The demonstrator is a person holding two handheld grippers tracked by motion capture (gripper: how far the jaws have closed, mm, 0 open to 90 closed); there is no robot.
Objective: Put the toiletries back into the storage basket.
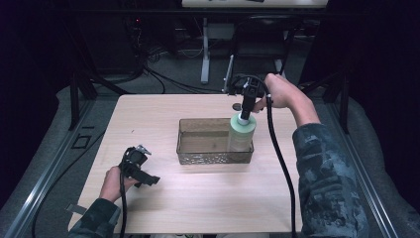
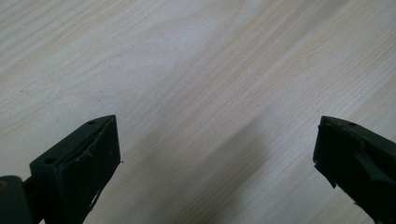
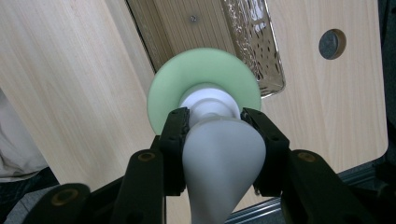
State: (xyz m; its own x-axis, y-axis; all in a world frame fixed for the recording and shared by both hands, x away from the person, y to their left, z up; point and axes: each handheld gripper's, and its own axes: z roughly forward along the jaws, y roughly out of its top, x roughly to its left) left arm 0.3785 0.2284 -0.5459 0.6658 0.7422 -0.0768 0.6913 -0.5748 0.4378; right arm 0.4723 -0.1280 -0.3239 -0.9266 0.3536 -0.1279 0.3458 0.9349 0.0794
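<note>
Two units: your right hand-held gripper clamps the green bottle by its neck for lowering into the bin; left hand-held gripper idle, jaws wide, above the tabletop.

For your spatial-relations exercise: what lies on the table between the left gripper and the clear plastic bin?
Nothing: in the high view, bare light wooden tabletop separates the left gripper from the clear perforated plastic bin.
</note>
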